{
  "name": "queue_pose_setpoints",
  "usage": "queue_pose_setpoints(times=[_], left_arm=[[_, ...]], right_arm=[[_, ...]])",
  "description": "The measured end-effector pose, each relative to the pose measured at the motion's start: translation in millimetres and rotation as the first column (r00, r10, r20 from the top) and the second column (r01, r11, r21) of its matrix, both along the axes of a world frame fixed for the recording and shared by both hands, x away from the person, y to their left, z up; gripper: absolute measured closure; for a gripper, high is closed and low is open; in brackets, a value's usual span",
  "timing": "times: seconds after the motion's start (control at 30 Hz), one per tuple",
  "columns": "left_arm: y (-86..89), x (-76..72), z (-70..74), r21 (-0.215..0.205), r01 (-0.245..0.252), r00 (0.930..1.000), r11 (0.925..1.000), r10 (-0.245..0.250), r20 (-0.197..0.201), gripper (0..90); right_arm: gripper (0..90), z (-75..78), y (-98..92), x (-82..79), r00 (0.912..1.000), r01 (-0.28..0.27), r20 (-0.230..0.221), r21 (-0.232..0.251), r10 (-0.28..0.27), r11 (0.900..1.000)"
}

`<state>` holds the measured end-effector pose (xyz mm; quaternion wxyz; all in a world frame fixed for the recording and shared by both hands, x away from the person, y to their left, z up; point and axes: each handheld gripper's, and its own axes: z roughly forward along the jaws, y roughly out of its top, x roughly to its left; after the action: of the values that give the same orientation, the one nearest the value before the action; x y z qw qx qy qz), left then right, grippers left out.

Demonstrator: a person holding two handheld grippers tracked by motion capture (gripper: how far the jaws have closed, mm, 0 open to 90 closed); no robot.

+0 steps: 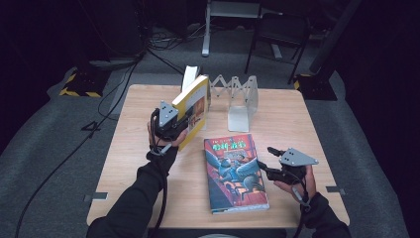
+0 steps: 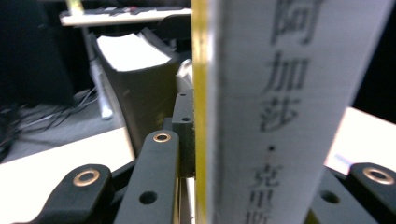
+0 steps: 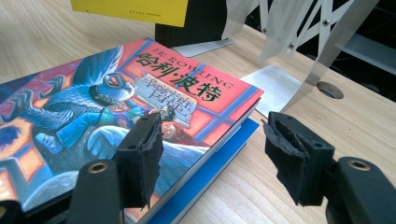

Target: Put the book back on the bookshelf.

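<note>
My left gripper (image 1: 182, 123) is shut on a yellow-covered book (image 1: 196, 105) and holds it tilted upright above the table, just left of a white folding book rack (image 1: 240, 94). In the left gripper view the book's white spine (image 2: 280, 107) with dark characters stands between the jaws, a black pad (image 2: 185, 135) against its yellow edge. A colourful illustrated book (image 1: 235, 173) lies flat on the table. My right gripper (image 1: 264, 157) is open at that book's right edge. In the right gripper view its pads (image 3: 140, 161) straddle the book's corner (image 3: 187, 98) without touching it; a blue layer (image 3: 210, 172) shows underneath.
The wooden table (image 1: 302, 119) has bare room at its left and far right. A white upright panel (image 1: 190, 77) stands at the rack's left end. Behind the table are a dark chair (image 1: 280, 29), floor cables and a yellow-and-black striped block (image 1: 79, 84).
</note>
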<state>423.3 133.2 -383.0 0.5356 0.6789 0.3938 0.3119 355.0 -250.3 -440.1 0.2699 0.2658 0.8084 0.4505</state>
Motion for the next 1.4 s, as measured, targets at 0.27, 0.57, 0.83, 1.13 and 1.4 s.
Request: queue_pose_setpoints(times=[0.27, 0.57, 0.83, 1.13, 1.4], left_arm=[[-18.6, 8.6, -18.6, 0.060, -0.068, 0.9970, 0.9959, 0.070, -0.034, 74.8], [-37.2, 19.5, -32.1, 0.078, -0.159, 0.9864, 0.9841, 0.162, -0.028, 74.7], [-51.7, 28.7, -36.7, 0.038, -0.244, 0.9696, 0.9691, 0.244, -0.013, 74.7], [-68.1, 40.4, -42.0, 0.062, -0.278, 0.9606, 0.9586, 0.278, 0.016, 74.7], [-74.0, 44.0, -48.7, 0.074, -0.320, 0.9473, 0.9445, 0.319, 0.023, 74.4]], right_arm=[[36.9, -4.2, 0.7, 1.2, 1.0000, 0.002, -0.008, -0.018, -0.002, 1.000], [36.8, -6.2, 2.1, 1.4, 1.0000, 0.001, -0.008, -0.028, -0.001, 1.000], [37.0, -7.6, 4.0, 1.3, 1.0000, -0.004, -0.008, -0.038, 0.004, 0.999], [36.8, -7.3, 4.4, 1.5, 0.9999, -0.008, -0.006, -0.047, 0.008, 0.999], [36.5, -8.0, 6.6, 1.2, 0.9997, -0.018, -0.014, -0.059, 0.018, 0.998]])
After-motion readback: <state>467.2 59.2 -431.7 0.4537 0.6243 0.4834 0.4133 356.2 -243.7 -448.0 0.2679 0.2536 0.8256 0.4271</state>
